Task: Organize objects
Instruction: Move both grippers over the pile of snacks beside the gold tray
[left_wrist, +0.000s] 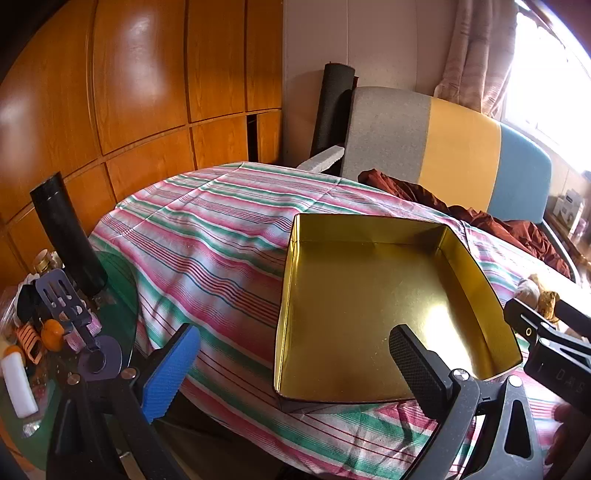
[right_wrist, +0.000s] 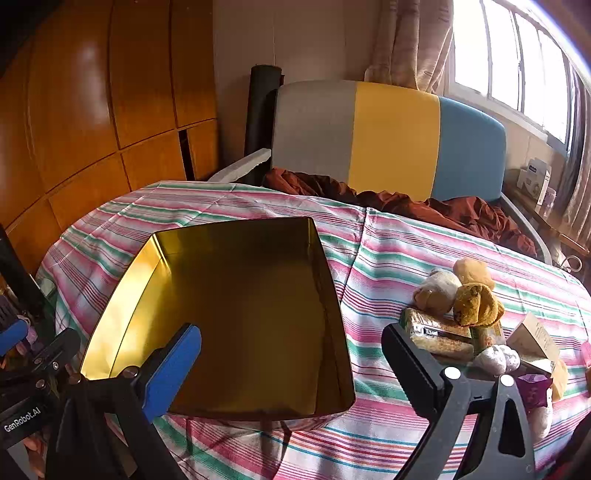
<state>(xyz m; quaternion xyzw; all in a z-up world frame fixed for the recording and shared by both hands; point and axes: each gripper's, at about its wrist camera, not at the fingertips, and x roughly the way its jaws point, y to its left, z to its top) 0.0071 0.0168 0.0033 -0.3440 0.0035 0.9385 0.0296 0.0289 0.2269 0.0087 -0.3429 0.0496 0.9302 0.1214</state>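
An empty gold tin box (left_wrist: 369, 306) sits open on the striped tablecloth; it also shows in the right wrist view (right_wrist: 240, 314). To its right lies a pile of objects: rolled socks (right_wrist: 476, 299), a cream sock ball (right_wrist: 437, 290), packaged bars (right_wrist: 437, 334), a white ball (right_wrist: 496, 360), a small carton (right_wrist: 535, 338) and a purple packet (right_wrist: 533, 391). My left gripper (left_wrist: 295, 369) is open and empty, above the box's near left edge. My right gripper (right_wrist: 291, 363) is open and empty, above the box's near right corner, left of the pile.
A glass side table (left_wrist: 118, 280) at the left holds a black cylinder (left_wrist: 68, 232), a spatula (left_wrist: 62, 295) and small clutter. A sofa (right_wrist: 391, 140) with a rust-red cloth (right_wrist: 461, 214) stands behind the table. The right gripper's body (left_wrist: 554, 339) shows at the left view's right edge.
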